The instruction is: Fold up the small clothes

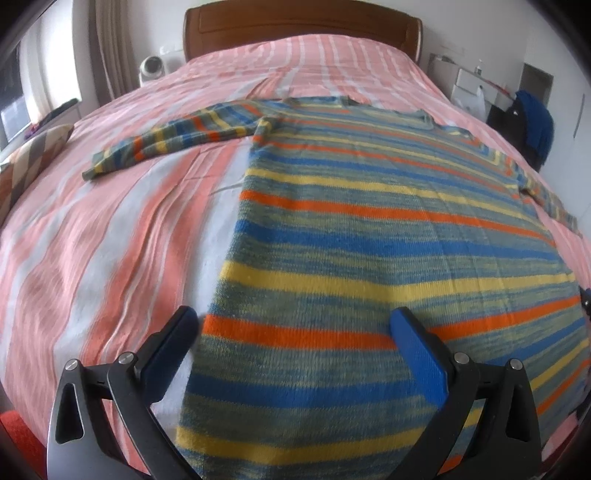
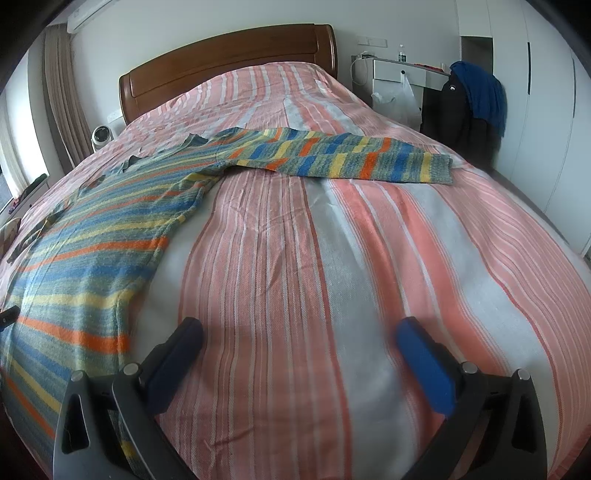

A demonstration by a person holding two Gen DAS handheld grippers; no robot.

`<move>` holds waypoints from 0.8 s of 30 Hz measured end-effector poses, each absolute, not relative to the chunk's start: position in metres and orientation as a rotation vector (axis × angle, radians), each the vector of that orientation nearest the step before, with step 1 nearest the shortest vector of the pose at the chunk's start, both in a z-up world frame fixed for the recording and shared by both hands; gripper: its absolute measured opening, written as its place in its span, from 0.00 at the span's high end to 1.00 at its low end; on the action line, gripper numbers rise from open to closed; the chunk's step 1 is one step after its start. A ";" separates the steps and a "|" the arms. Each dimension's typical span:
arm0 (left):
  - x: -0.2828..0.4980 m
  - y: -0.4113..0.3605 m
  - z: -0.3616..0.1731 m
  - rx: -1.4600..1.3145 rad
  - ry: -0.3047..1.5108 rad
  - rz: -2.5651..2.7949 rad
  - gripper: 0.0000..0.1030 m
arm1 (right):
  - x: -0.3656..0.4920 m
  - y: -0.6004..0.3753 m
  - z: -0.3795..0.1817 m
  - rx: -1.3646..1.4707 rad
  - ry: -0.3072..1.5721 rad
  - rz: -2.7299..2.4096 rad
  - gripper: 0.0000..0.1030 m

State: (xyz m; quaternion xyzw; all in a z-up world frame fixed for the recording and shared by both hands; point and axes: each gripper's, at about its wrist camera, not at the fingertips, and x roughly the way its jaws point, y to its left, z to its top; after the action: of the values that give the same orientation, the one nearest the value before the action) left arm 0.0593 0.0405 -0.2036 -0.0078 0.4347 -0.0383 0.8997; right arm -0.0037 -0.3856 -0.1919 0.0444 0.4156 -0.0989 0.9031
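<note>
A striped sweater lies flat on the bed, its hem toward the foot edge and both sleeves spread sideways toward the side edges. The left gripper hovers over the hem's left corner, fingers wide apart, holding nothing. The right gripper (equally wide open, empty) hangs over bare bedspread just beside the sweater's right edge.

1. A striped sweater lies flat on the bed, one sleeve stretched out to the left.
2. The left tongs are spread wide over the sweater's near hem, gripping nothing.
3. A wooden headboard stands behind.
</note>
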 end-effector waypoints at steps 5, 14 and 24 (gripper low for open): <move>0.058 0.040 -0.204 -0.015 0.898 -0.080 0.00 | -0.004 -0.386 -0.192 0.087 0.857 -0.202 0.00; 0.057 0.040 -0.203 -0.009 0.893 -0.092 0.00 | -0.001 -0.384 -0.192 0.067 0.878 -0.209 0.00; 0.055 0.040 -0.203 -0.005 0.890 -0.097 0.00 | 0.000 -0.384 -0.192 0.066 0.880 -0.209 0.00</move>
State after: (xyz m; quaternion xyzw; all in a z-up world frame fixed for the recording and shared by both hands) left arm 0.0554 0.0403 -0.2028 -0.0025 0.4303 -0.0467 0.9015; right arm -0.0004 -0.3843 -0.1924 0.0321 0.4249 -0.1012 0.8990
